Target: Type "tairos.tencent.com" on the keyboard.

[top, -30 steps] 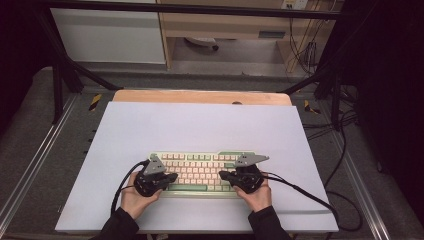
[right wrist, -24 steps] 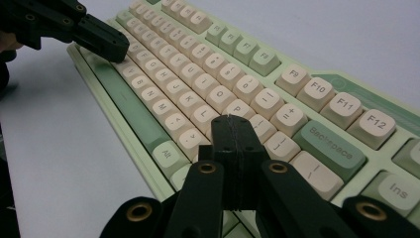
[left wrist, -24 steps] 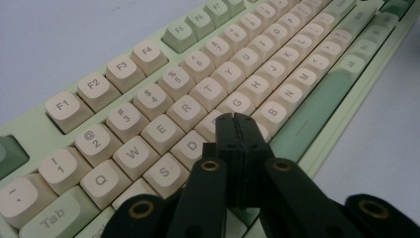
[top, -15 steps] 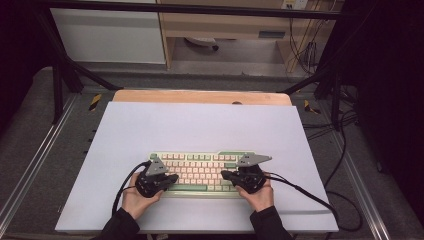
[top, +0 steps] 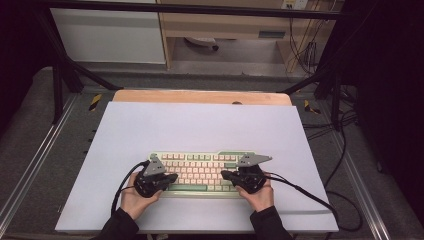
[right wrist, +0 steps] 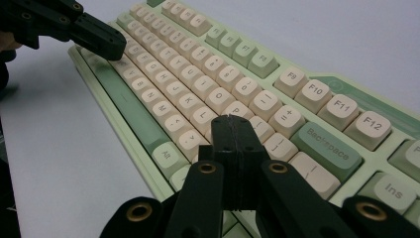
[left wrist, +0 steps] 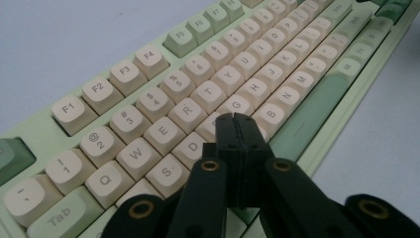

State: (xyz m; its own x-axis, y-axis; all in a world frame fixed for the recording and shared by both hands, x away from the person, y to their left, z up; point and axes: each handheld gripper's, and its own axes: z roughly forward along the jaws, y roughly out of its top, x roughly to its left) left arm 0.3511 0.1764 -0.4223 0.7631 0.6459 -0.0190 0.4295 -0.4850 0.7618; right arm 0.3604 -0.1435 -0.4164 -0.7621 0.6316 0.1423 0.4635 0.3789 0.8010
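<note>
Over the keyboard (top: pixel 200 170), both closed tongs stay unmoved.

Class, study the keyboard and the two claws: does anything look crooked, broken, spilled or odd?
Nothing stands out. The keyboard lies square on the white mat, keys intact. The left claw and right claw are shut above the keys.

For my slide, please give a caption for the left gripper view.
Closed black fingers of the left gripper poised above the home row of a pale green keyboard with cream keycaps.
</note>
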